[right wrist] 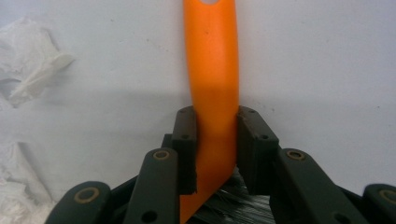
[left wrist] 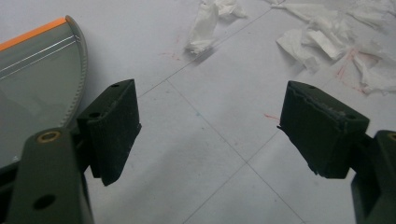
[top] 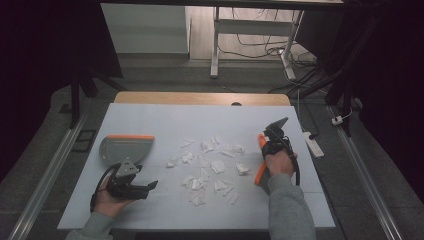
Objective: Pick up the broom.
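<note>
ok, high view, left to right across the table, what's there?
Left gripper, open, with the grey dustpan just beyond it → scattered white paper scraps mid-table → right gripper, shut on the orange brush handle.

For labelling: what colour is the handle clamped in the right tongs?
Orange, clearest in the right gripper view.
</note>
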`<action>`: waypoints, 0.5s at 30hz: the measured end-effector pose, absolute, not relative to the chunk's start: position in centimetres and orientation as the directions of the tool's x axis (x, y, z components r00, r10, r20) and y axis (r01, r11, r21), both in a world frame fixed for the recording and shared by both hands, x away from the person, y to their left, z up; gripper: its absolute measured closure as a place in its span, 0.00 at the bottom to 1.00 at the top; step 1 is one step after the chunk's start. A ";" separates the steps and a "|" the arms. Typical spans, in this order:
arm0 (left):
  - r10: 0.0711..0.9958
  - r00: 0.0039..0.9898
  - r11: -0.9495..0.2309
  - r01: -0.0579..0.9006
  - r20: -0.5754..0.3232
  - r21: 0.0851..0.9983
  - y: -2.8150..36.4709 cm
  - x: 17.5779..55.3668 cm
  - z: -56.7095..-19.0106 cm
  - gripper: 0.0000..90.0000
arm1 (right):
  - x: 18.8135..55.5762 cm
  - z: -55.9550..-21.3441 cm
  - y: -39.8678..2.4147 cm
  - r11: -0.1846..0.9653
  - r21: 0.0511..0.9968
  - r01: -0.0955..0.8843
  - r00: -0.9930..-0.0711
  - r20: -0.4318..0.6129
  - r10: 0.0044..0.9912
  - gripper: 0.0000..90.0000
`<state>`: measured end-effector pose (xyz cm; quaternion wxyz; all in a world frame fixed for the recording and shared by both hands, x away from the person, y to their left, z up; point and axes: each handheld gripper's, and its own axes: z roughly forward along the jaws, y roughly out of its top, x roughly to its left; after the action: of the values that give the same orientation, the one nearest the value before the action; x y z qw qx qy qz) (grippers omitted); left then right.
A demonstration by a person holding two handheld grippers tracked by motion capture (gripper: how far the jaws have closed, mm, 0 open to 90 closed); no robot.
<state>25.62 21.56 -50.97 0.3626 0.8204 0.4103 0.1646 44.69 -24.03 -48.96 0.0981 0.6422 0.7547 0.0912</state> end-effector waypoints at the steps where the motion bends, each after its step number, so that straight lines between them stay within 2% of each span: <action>1: 0.793 0.609 -0.400 0.554 -0.027 0.730 21.6 25.6 -51.0 0.23 | 44.7 -48.9 -24.1 0.164 0.265 0.950 -0.163 -0.024 0.986 0.78; 4: 0.791 0.611 -0.405 0.553 -0.025 0.728 21.5 25.6 -51.0 0.23 | 44.6 -48.8 -24.6 0.204 0.260 0.944 -0.211 0.001 0.977 0.78; 7: 0.793 0.608 -0.402 0.555 -0.026 0.728 21.5 25.7 -51.0 0.23 | 44.4 -48.4 -25.8 0.221 0.283 0.934 -0.254 0.086 0.964 0.78; 8: 0.795 0.607 -0.401 0.556 -0.026 0.728 21.6 25.7 -51.0 0.23 | 44.4 -48.4 -25.8 0.221 0.283 0.934 -0.254 0.086 0.964 0.78; 9: 0.796 0.605 -0.400 0.557 -0.026 0.728 21.5 25.7 -51.0 0.23 | 44.1 -47.8 -26.8 0.219 0.309 0.925 -0.274 0.145 0.951 0.79; 12: 0.795 0.606 -0.405 0.556 -0.021 0.725 21.4 25.7 -51.0 0.23 | 43.5 -47.2 -27.4 0.235 0.337 0.912 -0.307 0.180 0.935 0.79; 15: 0.793 0.609 -0.414 0.555 -0.014 0.721 21.2 25.7 -51.1 0.23 | 42.1 -46.2 -28.2 0.245 0.405 0.881 -0.363 0.245 0.899 0.79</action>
<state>25.72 21.24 -51.09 0.3546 0.8239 0.4091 0.1675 42.12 -28.17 -46.18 0.0189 0.5642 0.7887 0.2434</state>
